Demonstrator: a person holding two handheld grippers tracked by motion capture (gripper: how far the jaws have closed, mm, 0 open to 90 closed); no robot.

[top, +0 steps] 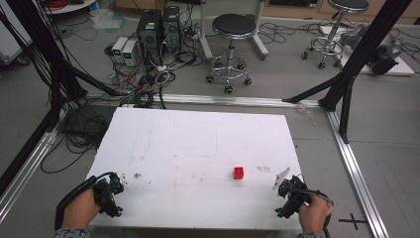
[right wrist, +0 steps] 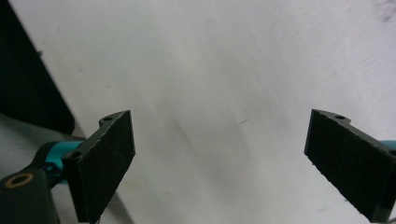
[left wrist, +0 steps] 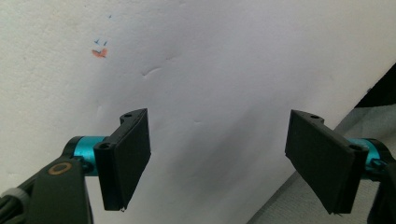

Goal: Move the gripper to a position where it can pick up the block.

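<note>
We judge the work barely begun: the small red block [top: 238, 172] sits alone on the white desk [top: 198, 134], right of centre toward the near edge, untouched by either claw. Everything is left to do. Our right claw [top: 280, 179] hovers near the desk's right near corner, close to the block but apart from it, jaws spread wide and empty. Our left claw [top: 120, 181] rests at the left near corner, likewise released, well apart from the block.

Lab: computer towers [top: 158, 29], tangled floor cables [top: 133, 84] (heavy bundle), black frame struts [top: 356, 54], rolling stools [top: 232, 44].
</note>
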